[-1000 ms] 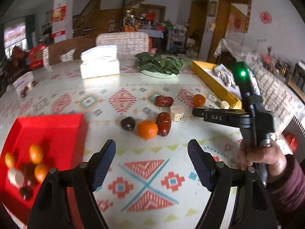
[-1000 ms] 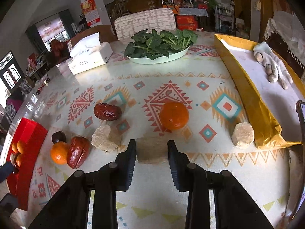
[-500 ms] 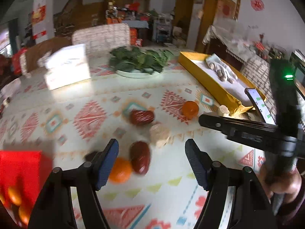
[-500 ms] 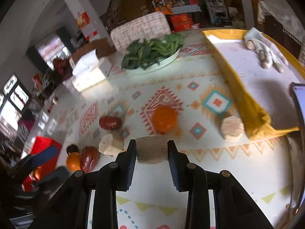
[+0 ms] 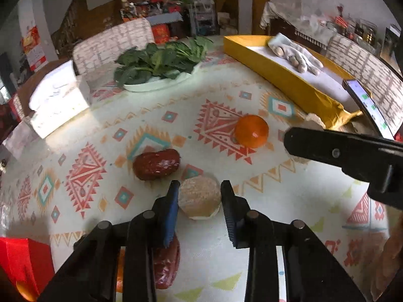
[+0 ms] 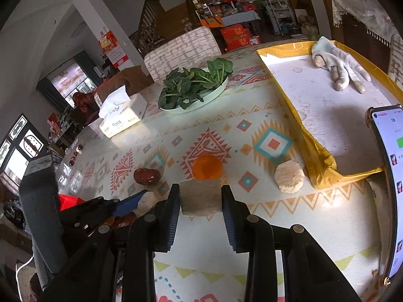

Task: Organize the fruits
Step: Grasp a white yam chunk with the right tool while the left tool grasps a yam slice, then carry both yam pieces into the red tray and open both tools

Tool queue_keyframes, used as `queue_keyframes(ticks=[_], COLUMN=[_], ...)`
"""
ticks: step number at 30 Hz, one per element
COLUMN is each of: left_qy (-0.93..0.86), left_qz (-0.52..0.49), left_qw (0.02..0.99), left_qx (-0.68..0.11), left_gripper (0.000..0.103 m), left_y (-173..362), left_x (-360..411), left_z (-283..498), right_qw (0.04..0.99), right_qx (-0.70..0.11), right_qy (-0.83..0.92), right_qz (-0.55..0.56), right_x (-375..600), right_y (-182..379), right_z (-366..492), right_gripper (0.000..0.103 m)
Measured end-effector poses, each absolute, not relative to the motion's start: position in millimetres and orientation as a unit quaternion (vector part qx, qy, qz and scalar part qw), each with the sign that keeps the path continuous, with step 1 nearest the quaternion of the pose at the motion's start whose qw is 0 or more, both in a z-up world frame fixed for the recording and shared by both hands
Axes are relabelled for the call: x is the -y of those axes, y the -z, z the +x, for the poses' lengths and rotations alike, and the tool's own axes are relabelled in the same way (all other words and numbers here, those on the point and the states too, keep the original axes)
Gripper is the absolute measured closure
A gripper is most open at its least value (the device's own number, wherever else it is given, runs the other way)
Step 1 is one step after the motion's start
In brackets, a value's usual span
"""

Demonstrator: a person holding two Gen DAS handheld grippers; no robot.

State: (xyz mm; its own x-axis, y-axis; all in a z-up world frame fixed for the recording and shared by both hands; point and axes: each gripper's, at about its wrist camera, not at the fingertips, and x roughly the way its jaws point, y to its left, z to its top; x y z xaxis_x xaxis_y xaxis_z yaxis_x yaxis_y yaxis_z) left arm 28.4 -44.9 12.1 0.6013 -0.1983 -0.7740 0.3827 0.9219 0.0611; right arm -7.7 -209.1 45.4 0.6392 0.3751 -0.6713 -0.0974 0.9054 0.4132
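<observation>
Now: left tongs narrowed around a pale round cake resting on the table, pads just beside it on both sides; actual contact hard to tell. Right tongs pinching a tan block, raised a little over the table. Only in left view: a second red date under the left tongs, a red box at bottom left, the right tongs reaching in from the right. Only in right view: another pale cake beside the yellow tray. In both: an orange and a red date lying apart on the table, plus greens, a glove, a phone.
</observation>
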Motion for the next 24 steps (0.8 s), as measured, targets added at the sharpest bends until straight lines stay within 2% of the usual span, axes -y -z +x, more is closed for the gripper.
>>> queue_keyframes(ticks=[5,13,19,24], left_qy=[0.162,0.140,0.052,-0.034], left_qz=[0.068,-0.030,-0.099,-0.152], left_qw=[0.899,0.924,0.940,0.936], left_qx=[-0.402,-0.356,-0.322,-0.316], left_gripper=[0.071,0.071,0.071,0.071], left_y=[-31.5,-80.4,-91.9,-71.9], left_x=[26.1,-54.0,-148.2,-218.2], left_z=[15.7,-50.1,-114.1,-150.9], right_qw=[0.885,0.835,0.835,0.847], right_qx=[-0.404,-0.396,-0.398,-0.408], right_qy=[-0.144,-0.258,-0.276,-0.263], right_qz=[0.180,0.280,0.260,0.217], right_x=[209.6,213.7,195.0,176.0], right_y=[-44.0,-34.9,-34.8,-33.1], right_z=[-7.3,-5.8,-10.7,-14.7], right_gripper=[0.068,0.068,0.068,0.068])
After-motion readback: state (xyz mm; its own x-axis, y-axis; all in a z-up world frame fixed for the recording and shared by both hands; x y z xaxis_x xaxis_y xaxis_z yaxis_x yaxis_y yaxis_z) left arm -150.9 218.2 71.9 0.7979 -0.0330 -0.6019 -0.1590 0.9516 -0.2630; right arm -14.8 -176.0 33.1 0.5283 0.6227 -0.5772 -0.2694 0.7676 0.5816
